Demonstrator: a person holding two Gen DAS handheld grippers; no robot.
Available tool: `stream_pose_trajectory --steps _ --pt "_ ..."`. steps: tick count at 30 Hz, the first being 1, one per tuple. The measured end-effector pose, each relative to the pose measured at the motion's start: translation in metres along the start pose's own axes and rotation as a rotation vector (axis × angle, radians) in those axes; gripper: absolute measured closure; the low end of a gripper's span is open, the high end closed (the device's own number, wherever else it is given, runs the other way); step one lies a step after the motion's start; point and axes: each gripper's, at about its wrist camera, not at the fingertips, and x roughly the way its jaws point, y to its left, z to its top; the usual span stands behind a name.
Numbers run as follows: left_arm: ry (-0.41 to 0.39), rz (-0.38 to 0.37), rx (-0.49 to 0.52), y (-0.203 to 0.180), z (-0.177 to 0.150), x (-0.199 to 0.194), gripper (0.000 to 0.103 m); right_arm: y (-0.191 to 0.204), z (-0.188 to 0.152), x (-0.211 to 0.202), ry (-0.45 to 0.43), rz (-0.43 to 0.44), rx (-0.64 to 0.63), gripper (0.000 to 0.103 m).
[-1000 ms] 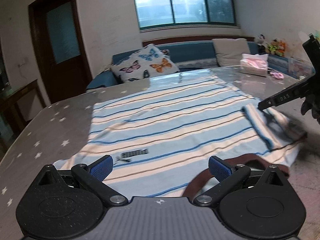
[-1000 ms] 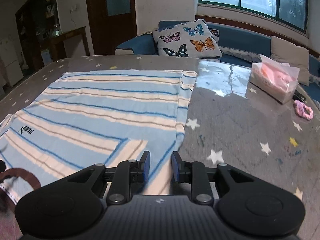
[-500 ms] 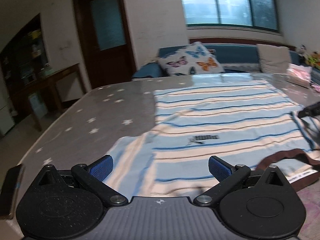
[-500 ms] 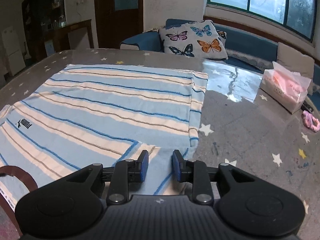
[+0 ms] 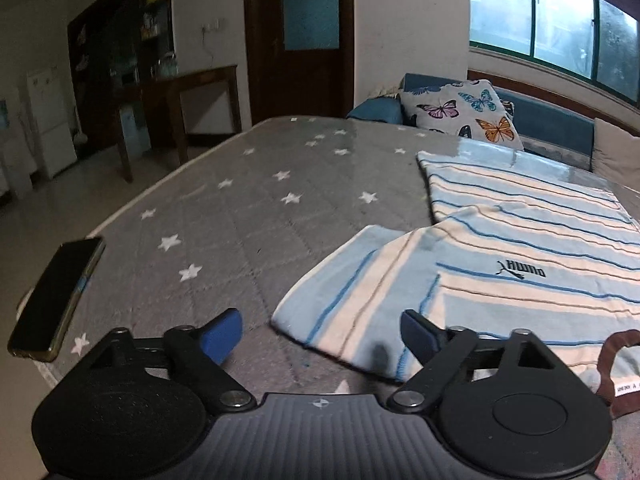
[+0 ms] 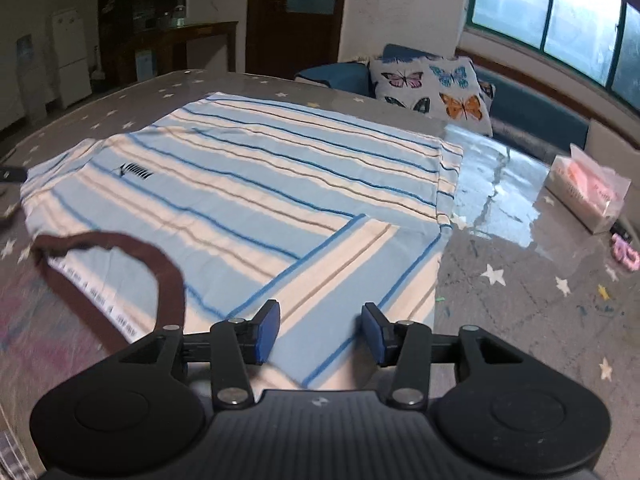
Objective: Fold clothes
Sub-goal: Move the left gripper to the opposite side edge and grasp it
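Letting go of the folded-in right sleeve (image 6: 360, 256), the right gripper (image 6: 318, 330) is opening empty while the left gripper (image 5: 320, 334), swung over, closes wide around the flat shirt's (image 6: 260, 168) left sleeve (image 5: 340, 304) on the table (image 5: 240, 208).

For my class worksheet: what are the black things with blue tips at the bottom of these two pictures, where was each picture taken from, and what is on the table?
Each black thing is a hand-held claw that a person carries, one per hand, with a camera looking along its two fingers. One picture looks over the left claw, the other over the right claw. A striped shirt lies flat on the star-patterned table, its right sleeve folded in. A phone lies near the edge, and a tissue pack and a pink hair tie are across the table. The left claw is closing, the right opening; neither holds anything.
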Motion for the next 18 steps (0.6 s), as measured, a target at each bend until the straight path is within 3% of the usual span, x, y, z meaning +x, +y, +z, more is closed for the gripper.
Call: stream_pose_trajectory --steps 6,11,13,18 --pt "0.017 -0.008 -0.028 0.007 0.001 0.006 0.027 -0.008 -0.010 -0.018 0.001 0.005 0.083 0.056" --pt "0.034 -0.016 -0.019 0.005 -0.001 0.012 0.031 -0.004 -0.024 -0.026 0.017 -0.016 0.064 0.056" --pt "0.039 -0.022 -0.022 0.004 -0.001 0.012 0.037 -0.006 -0.024 -0.031 0.009 -0.011 0.082 0.056" --pt "0.050 -0.027 -0.050 0.007 -0.002 0.013 0.039 -0.016 -0.025 -0.036 0.001 -0.007 0.144 0.057"
